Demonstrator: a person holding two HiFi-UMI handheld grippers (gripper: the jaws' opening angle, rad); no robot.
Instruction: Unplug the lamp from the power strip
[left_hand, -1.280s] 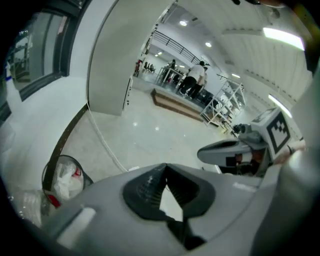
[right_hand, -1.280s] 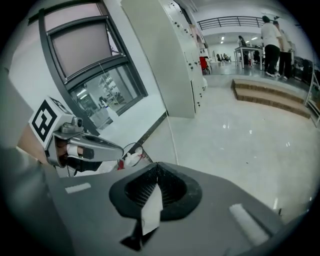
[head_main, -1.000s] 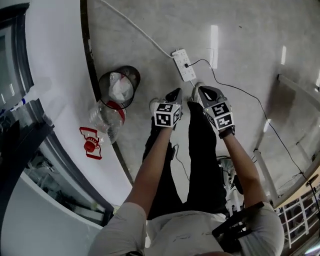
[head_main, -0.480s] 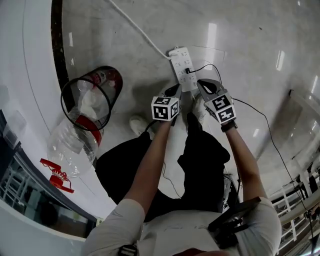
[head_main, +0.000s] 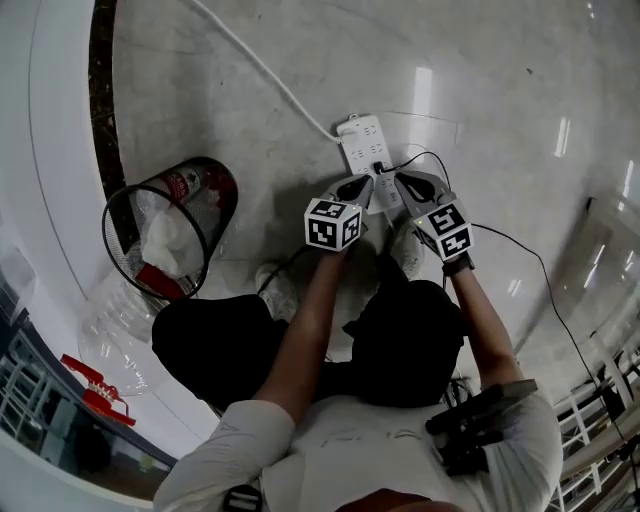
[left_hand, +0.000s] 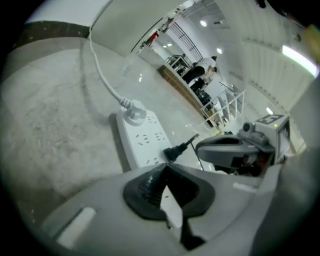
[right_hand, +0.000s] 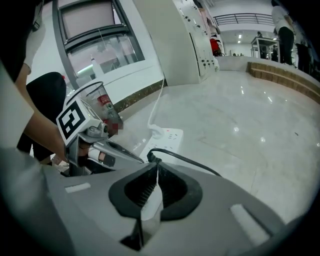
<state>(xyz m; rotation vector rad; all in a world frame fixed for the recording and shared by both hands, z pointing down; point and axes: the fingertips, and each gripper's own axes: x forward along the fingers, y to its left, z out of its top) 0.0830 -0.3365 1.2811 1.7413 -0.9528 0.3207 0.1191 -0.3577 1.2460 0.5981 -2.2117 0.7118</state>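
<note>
With jaws pressed together and empty, the left gripper (head_main: 358, 186) and right gripper (head_main: 404, 184) hover just short of the black plug (head_main: 378, 168), seated toward the near end of the power strip (head_main: 361, 138) on the floor (head_main: 480, 100); best to open one, pinch the plug body and pull straight out.
</note>
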